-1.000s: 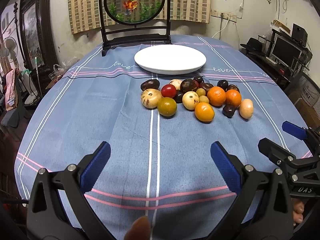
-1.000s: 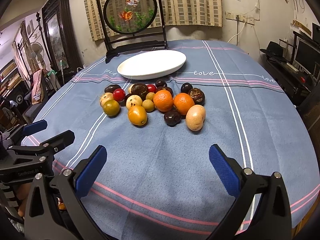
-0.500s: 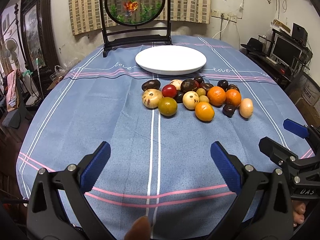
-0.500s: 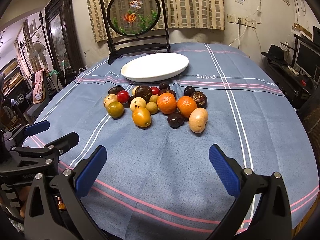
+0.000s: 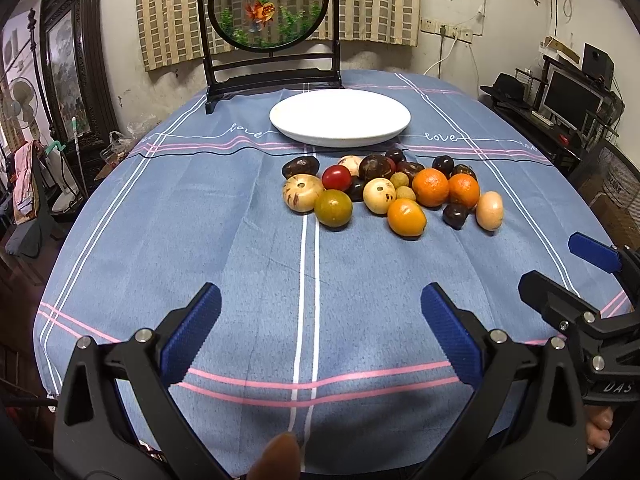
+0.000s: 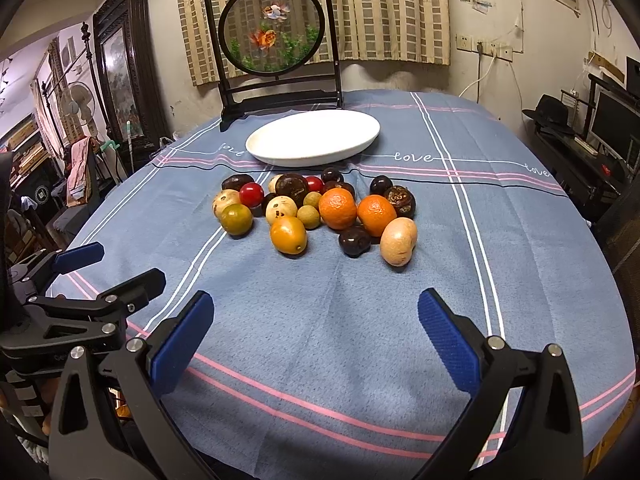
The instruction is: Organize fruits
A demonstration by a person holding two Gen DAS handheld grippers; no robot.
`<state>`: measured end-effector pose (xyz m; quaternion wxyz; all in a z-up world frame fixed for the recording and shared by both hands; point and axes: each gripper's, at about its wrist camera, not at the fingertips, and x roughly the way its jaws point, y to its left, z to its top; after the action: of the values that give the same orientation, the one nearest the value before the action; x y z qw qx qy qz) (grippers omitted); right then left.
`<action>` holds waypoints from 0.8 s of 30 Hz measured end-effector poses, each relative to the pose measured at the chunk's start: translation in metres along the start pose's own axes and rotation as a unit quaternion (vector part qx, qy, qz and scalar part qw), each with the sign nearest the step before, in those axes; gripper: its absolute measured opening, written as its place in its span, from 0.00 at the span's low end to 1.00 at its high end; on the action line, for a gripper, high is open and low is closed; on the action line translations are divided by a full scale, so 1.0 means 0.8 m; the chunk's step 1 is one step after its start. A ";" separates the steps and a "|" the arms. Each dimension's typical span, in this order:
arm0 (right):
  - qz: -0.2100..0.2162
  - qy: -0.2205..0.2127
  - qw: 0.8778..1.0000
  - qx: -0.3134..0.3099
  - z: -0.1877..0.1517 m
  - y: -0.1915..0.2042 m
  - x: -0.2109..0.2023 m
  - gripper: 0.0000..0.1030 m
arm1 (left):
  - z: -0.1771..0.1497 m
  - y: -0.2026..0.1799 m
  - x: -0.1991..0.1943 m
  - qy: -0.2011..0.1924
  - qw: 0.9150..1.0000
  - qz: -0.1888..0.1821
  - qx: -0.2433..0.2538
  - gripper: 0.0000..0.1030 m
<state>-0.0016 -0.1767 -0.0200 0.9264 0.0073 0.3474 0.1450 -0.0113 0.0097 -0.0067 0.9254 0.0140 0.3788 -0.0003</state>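
Hovering: left gripper (image 5: 320, 316) and right gripper (image 6: 316, 314) hang above the near edge of the worktop (image 5: 224, 216), both well short of the fruit.
Fingers: both pairs spread wide, nothing between them; blue pads (image 6: 182, 344) bare.
Fruit location: one tight cluster (image 6: 316, 210) mid-worktop, just near of the plate (image 6: 314, 136); none on the plate.
Cluster make-up: two oranges (image 6: 338, 208) touching side by side; a yellow-orange fruit (image 6: 288, 235), a green one (image 6: 237, 219), a dark plum (image 6: 354, 241) and a pale oval fruit (image 6: 398, 241) on the near row; red tomato (image 6: 252, 194) and dark, speckled pieces behind.
Container: white plate, far centre, empty, rim unobstructed.
Backdrop: goldfish screen (image 5: 270, 4) stands just beyond the plate.
Step in hand (judged): approach for a first pick.
Method advised: take an outer, near-row fruit first, such as the pale oval one at the right end; straddle its widest part, close gently, lift straight up so neighbours do not roll.
Risk: round fruit on cloth may scatter if nudged.
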 end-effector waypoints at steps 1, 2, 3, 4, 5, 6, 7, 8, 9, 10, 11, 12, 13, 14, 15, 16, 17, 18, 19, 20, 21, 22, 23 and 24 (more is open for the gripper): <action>0.001 -0.001 1.000 -0.001 0.000 0.001 -0.001 0.99 | -0.001 -0.001 -0.002 -0.001 1.000 0.000 0.000 0.98; 0.001 -0.001 1.000 -0.002 -0.001 0.002 -0.003 0.99 | -0.002 -0.001 -0.003 -0.002 1.000 0.001 0.000 0.98; 0.001 -0.002 1.000 -0.004 -0.001 0.003 -0.003 0.99 | -0.003 0.000 -0.004 -0.003 1.000 0.001 0.000 0.98; 0.001 -0.004 1.000 -0.005 -0.002 0.004 -0.005 0.99 | -0.004 0.000 -0.006 -0.004 1.000 0.001 0.000 0.98; 0.001 -0.005 1.000 -0.006 -0.002 0.005 -0.006 0.99 | -0.005 -0.001 -0.007 -0.005 1.000 0.001 -0.001 0.98; 0.001 -0.006 1.000 -0.007 -0.003 0.006 -0.007 0.99 | -0.006 0.000 -0.008 -0.006 1.000 0.001 -0.001 0.98; 0.000 -0.007 1.000 -0.008 -0.003 0.007 -0.009 0.99 | -0.007 0.000 -0.009 -0.006 1.000 0.000 -0.001 0.98; -0.001 -0.007 1.000 -0.009 -0.003 0.007 -0.009 0.99 | -0.008 -0.001 -0.011 -0.007 1.000 0.001 -0.001 0.98; -0.001 -0.008 1.000 -0.009 -0.003 0.008 -0.010 0.99 | -0.008 -0.001 -0.011 -0.007 1.000 0.001 -0.001 0.98; -0.001 -0.009 1.000 -0.009 -0.004 0.008 -0.011 0.99 | -0.009 -0.001 -0.012 -0.008 1.000 0.000 -0.001 0.98; -0.001 -0.010 1.000 -0.009 -0.004 0.008 -0.012 0.99 | -0.009 -0.001 -0.013 -0.009 1.000 0.000 -0.001 0.98; -0.001 -0.010 1.000 -0.010 -0.004 0.008 -0.013 0.99 | -0.010 -0.001 -0.014 -0.010 1.000 0.000 -0.001 0.98; -0.001 -0.010 1.000 -0.010 -0.004 0.009 -0.013 0.99 | -0.010 0.000 -0.015 -0.010 1.000 0.000 -0.001 0.98; -0.001 -0.010 1.000 -0.010 -0.005 0.009 -0.013 0.99 | -0.010 0.000 -0.015 -0.010 1.000 0.000 -0.001 0.98; -0.001 -0.010 1.000 -0.010 -0.004 0.010 -0.013 0.99 | -0.011 0.000 -0.015 -0.010 1.000 0.000 -0.001 0.98; -0.001 -0.011 1.000 -0.011 -0.004 0.010 -0.013 0.99 | -0.011 0.000 -0.015 -0.009 1.000 0.000 -0.002 0.98; -0.001 -0.011 1.000 -0.011 -0.004 0.011 -0.013 0.99 | -0.011 0.000 -0.015 -0.009 1.000 0.000 -0.002 0.98; -0.001 -0.010 1.000 -0.011 -0.004 0.011 -0.013 0.99 | -0.010 0.000 -0.015 -0.008 1.000 0.000 -0.002 0.98; -0.001 -0.011 1.000 -0.012 -0.004 0.011 -0.013 0.99 | -0.010 0.001 -0.015 -0.008 1.000 0.000 -0.003 0.98; -0.001 -0.010 1.000 -0.011 -0.004 0.011 -0.013 0.99 | -0.010 0.001 -0.015 -0.007 1.000 0.000 -0.003 0.98; -0.001 -0.010 1.000 -0.011 -0.004 0.012 -0.013 0.99 | -0.010 0.001 -0.015 -0.007 1.000 -0.001 -0.003 0.98; -0.001 -0.010 1.000 -0.011 -0.004 0.012 -0.013 0.99 | -0.010 0.001 -0.015 -0.007 1.000 -0.001 -0.003 0.98; -0.001 -0.010 1.000 -0.011 -0.004 0.012 -0.013 0.99 | -0.010 0.001 -0.015 -0.007 1.000 -0.002 -0.003 0.98; -0.001 -0.010 1.000 -0.011 -0.004 0.012 -0.013 0.99 | -0.010 0.001 -0.015 -0.006 1.000 -0.002 -0.003 0.98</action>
<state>-0.0138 -0.1707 -0.0149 0.9299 -0.0014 0.3369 0.1476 -0.0254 0.0107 -0.0038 0.9278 0.0107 0.3729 -0.0007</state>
